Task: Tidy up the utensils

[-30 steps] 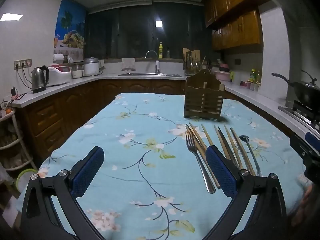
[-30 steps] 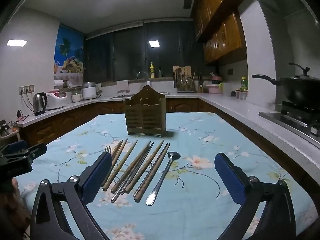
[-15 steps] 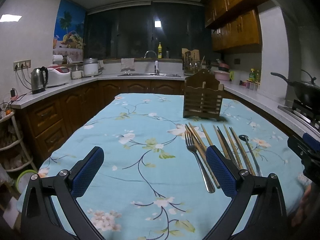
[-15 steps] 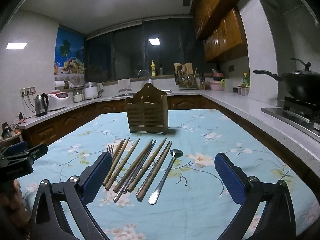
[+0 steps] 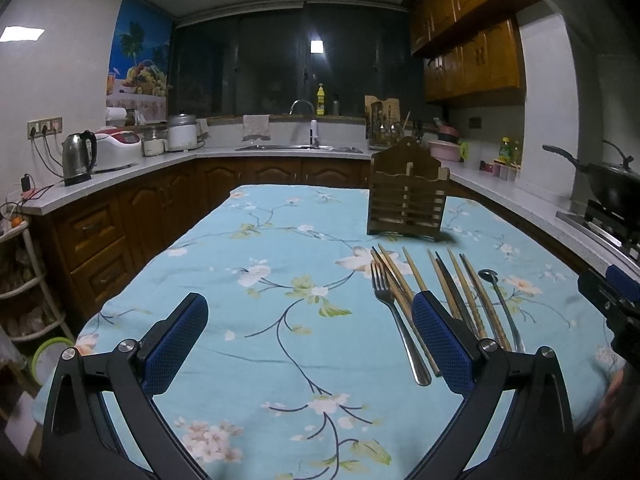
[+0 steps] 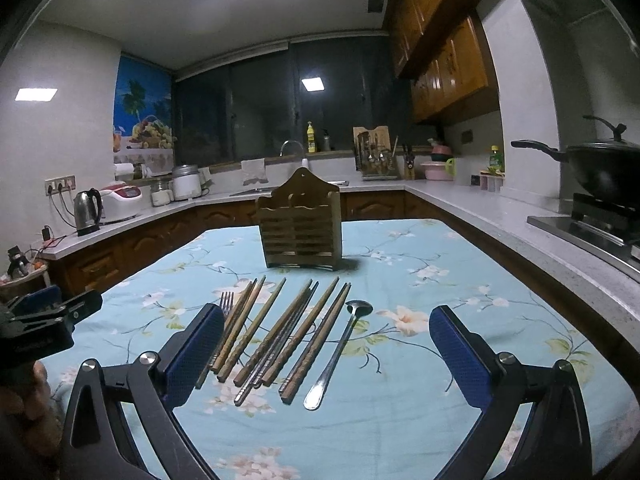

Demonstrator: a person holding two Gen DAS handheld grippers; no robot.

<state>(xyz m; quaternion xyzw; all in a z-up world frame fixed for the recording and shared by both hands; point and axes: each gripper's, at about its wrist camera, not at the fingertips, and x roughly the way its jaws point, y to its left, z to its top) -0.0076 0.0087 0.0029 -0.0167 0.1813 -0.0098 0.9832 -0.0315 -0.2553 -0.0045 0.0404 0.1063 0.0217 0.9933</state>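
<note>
Both my claws, left claw (image 5: 308,338) and right claw (image 6: 326,350), hang released above the tabletop (image 6: 440,420); fork (image 6: 226,303), chopsticks (image 6: 280,332), spoon (image 6: 340,350) lie before the wooden holder (image 6: 300,226).

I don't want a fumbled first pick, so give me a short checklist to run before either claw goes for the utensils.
1. Right claw open and holding nothing: ok.
2. Left claw open and holding nothing: ok.
3. Wooden holder upright on the tablecloth, behind the utensil row: ok.
4. Holder compartments free to take utensils: cannot tell, only the slatted front shows.
5. Spoon lying apart at the row's right end, easy to pick alone: ok.
6. Chopsticks separated for single picks: not ok, several lie touching, and those next to the fork crowd it.
</note>
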